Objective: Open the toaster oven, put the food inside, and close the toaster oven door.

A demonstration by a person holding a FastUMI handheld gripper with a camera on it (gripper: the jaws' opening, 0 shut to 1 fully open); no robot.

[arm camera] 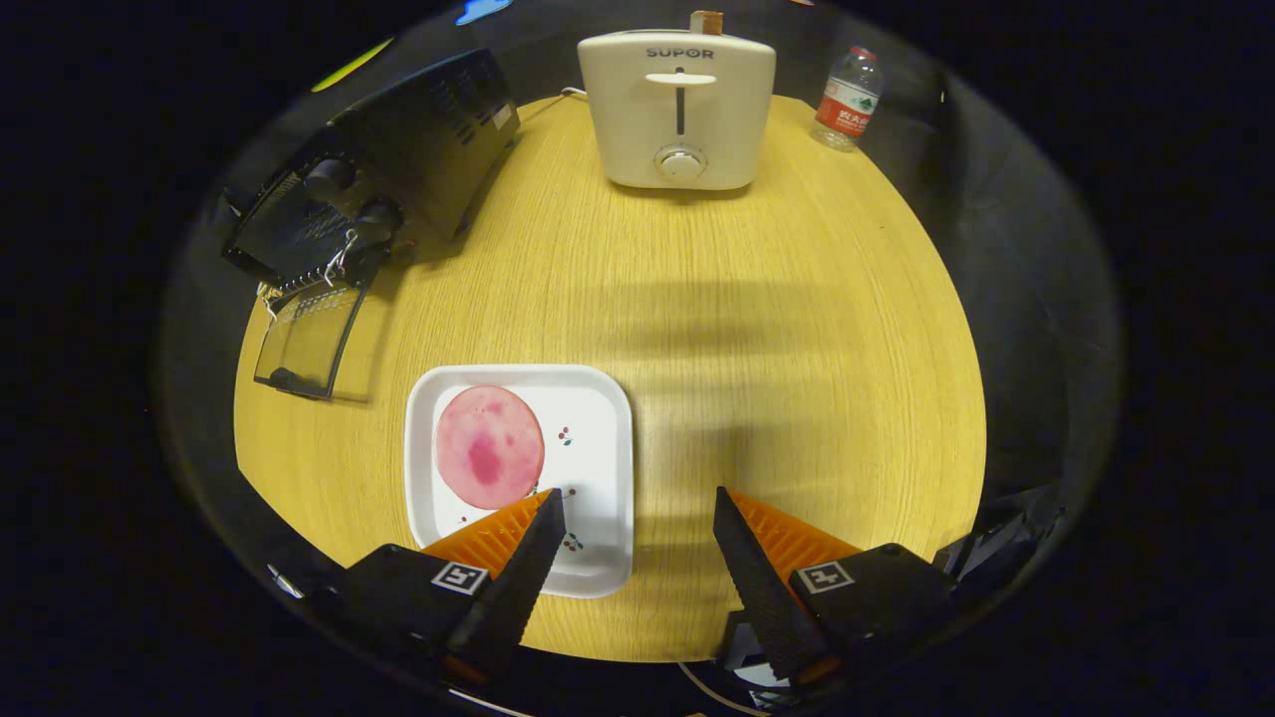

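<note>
A black toaster oven (398, 169) stands at the far left of the wooden table (777, 329), its glass door (309, 344) folded down flat and open. On a white square plate (598, 438) lies a round pink slice of food (489, 447), just ahead of my left finger. My gripper (637, 503) is open, held above the table's near edge with nothing between its fingers. The left fingertip (550, 503) hangs over the plate's near right part, and the right fingertip (724, 503) is over bare table.
A cream pop-up toaster (677, 110) stands at the far middle of the table with a slice poking from its top. A plastic water bottle (848, 98) stands to its right near the far edge. Dark floor surrounds the table.
</note>
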